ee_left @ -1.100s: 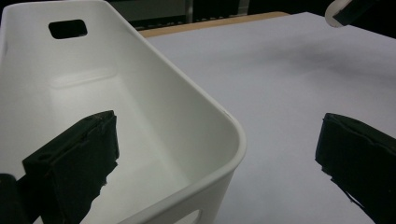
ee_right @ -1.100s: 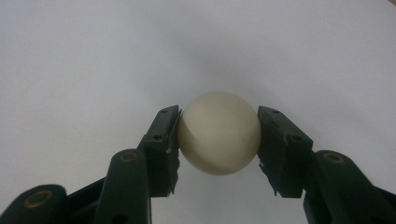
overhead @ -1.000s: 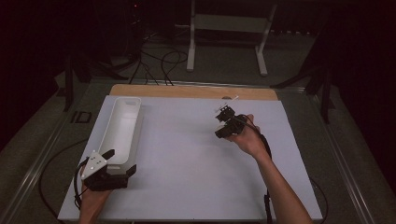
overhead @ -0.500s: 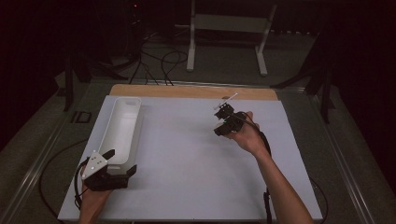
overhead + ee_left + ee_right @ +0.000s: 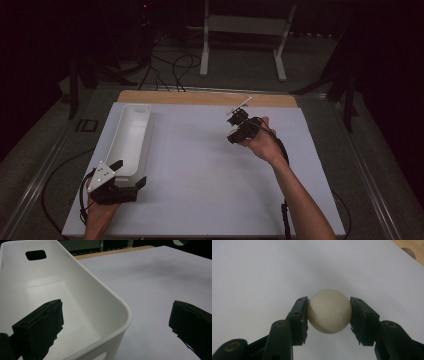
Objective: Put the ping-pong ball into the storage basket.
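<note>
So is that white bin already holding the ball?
No, in the left gripper view the white bin is bare inside, and in the right gripper view the ball sits clamped between the right gripper fingers.

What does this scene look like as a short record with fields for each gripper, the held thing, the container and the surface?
right gripper: shut on a cream ball, above the sheet
left gripper: open, one jaw inside the bin, one outside its near end
container: white plastic bin, nothing seen inside
surface: white sheet on the table

We found the right gripper (image 5: pixel 329 315) clamped, pads pressing from both sides. The left gripper (image 5: pixel 117 327) stood with jaws wide apart.
</note>
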`<state>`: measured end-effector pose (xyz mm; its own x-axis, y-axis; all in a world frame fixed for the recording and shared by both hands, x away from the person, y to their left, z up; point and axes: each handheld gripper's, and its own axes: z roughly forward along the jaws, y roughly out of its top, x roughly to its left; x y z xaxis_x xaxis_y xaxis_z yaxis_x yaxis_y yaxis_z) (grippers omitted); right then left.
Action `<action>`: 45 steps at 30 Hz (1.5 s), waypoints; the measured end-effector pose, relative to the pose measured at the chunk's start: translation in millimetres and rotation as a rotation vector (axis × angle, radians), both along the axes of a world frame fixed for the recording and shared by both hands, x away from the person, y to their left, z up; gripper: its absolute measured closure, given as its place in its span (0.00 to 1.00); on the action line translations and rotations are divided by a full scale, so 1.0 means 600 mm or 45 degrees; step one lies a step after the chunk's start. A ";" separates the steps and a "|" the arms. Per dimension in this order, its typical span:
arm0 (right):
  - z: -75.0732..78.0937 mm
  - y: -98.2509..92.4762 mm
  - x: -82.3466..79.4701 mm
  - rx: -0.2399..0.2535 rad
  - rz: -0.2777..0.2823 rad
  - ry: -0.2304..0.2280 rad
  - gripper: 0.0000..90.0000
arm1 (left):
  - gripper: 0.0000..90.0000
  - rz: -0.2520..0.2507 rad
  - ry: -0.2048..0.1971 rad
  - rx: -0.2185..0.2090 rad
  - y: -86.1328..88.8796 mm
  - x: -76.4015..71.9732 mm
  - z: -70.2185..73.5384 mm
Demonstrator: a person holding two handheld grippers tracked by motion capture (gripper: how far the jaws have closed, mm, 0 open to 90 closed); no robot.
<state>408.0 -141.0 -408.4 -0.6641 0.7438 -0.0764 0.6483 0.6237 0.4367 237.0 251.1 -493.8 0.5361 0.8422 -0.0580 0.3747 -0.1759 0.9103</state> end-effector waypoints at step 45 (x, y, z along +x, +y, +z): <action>0.031 0.032 0.010 0.027 0.023 -0.024 0.56 | 0.00 -0.003 -0.003 0.016 -0.002 0.001 -0.001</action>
